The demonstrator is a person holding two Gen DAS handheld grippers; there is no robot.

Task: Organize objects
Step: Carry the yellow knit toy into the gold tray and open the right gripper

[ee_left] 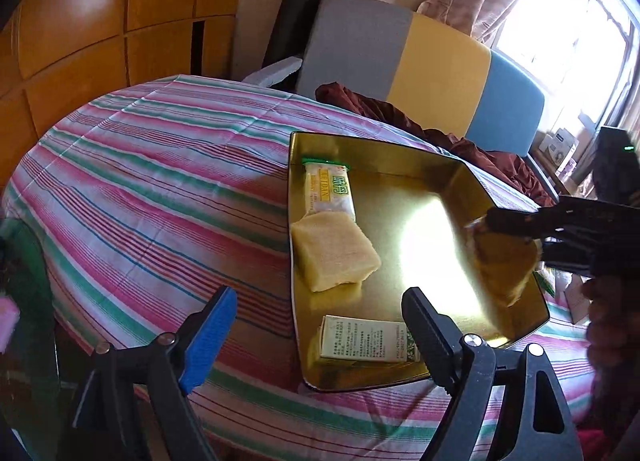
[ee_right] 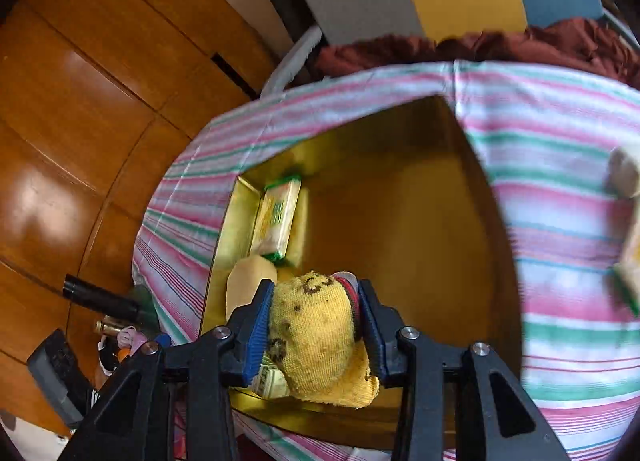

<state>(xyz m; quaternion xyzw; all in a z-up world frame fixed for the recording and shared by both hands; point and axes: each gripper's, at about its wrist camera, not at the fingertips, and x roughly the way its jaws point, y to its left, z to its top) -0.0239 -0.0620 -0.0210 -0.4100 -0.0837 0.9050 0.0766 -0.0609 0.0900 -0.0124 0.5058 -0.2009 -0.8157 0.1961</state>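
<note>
A gold metal tray (ee_left: 400, 165) sits on the striped table. In it lie a green-and-white snack packet (ee_left: 328, 191), a pale yellow sponge block (ee_left: 334, 255) and a small printed box (ee_left: 366, 339). My left gripper (ee_left: 320, 325) is open and empty, near the tray's front left corner. My right gripper (ee_right: 316, 317) is shut on a yellow sock with a face pattern (ee_right: 316, 333) and holds it above the tray (ee_right: 400, 221). In the left wrist view the sock (ee_left: 506, 261) hangs over the tray's right side.
The striped cloth (ee_left: 160, 165) covers the round table. A dark red cloth (ee_left: 460, 133) and a grey, yellow and blue chair back (ee_left: 420, 53) lie behind the tray. Blurred small packets (ee_right: 628, 221) sit at the right on the cloth. Wooden panels (ee_right: 80, 101) stand at left.
</note>
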